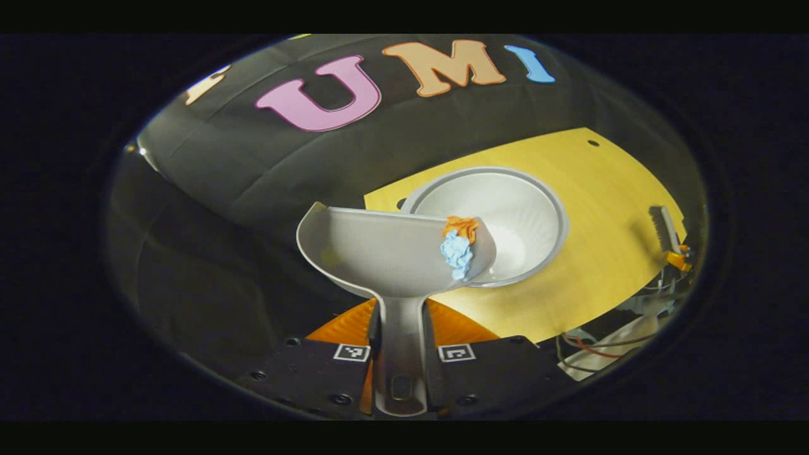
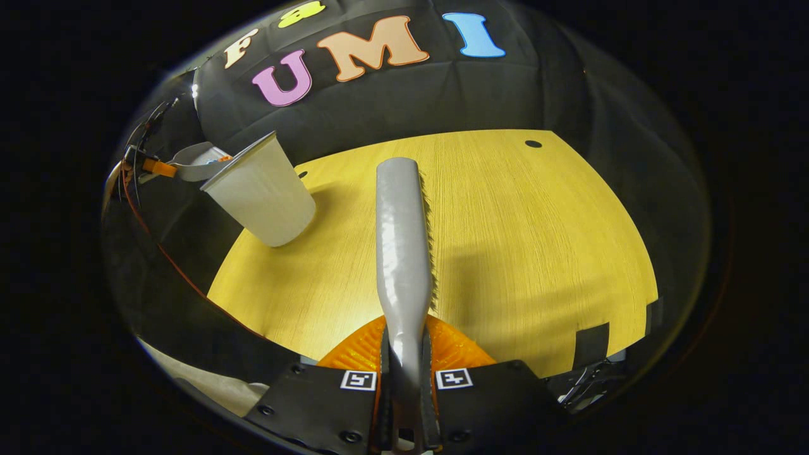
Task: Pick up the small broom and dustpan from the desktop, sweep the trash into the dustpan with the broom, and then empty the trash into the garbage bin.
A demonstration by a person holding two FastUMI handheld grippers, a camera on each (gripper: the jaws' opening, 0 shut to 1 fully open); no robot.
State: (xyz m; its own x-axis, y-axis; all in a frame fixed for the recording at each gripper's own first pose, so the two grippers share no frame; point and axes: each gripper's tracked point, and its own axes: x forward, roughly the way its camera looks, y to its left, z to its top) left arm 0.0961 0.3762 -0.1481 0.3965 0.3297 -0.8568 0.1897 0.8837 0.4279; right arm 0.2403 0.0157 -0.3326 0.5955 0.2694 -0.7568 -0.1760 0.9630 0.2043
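Over the garbage bin [image 1: 505, 221], the left gripper [image 1: 400, 354] has both fingers pressed on the handle of the dustpan [image 1: 379, 253], tilted, with orange and blue trash [image 1: 458, 246] at its lip. Above the desktop [image 2: 537, 253], the right gripper [image 2: 404, 379] clamps the broom [image 2: 401, 240], bristles seemingly facing right.

I count one dustpan [image 1: 385, 249], one broom [image 2: 403, 246], one garbage bin [image 1: 505, 221], two scraps of trash, one orange [image 1: 461, 226] and one blue [image 1: 456, 254], and one wooden desktop [image 2: 537, 240].
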